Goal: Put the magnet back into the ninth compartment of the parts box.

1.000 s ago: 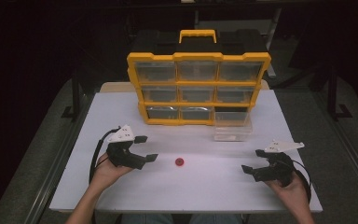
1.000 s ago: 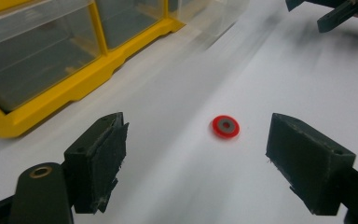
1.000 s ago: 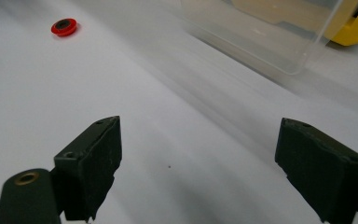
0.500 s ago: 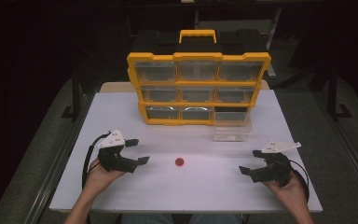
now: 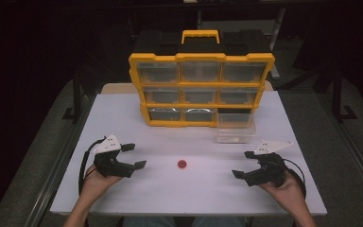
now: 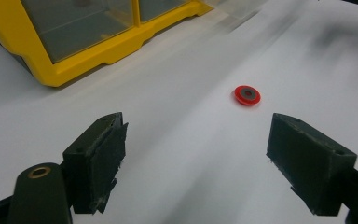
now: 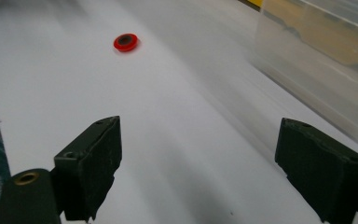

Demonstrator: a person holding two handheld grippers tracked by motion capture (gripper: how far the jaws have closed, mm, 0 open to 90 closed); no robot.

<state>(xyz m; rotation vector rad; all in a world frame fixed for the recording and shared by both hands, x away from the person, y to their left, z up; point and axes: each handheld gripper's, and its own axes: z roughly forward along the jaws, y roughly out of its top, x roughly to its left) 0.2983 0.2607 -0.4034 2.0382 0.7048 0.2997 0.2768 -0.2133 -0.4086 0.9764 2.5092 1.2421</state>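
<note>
A: From above, where is the red disc (image 5: 182, 164)?
B: On the table (image 5: 123, 118), between the left gripper (image 5: 134, 156) and right gripper (image 5: 244, 164), apart from both.
A: And along the left jaws?
B: Spread wide, empty; the disc (image 6: 247, 94) lies ahead.
A: The right?
B: Wide apart too; the disc (image 7: 126, 42) lies far ahead, leftward.

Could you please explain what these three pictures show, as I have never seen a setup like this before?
A person sits at a white table, holding a hand tool with two black jaws in each hand: the left gripper and the right gripper. One picture looks down from above; the other two come from cameras riding on each gripper. On the table lie a small red disc, a yellow drawer box and a clear drawer pulled out before it. Both pairs of jaws stand open, holding nothing.
</note>
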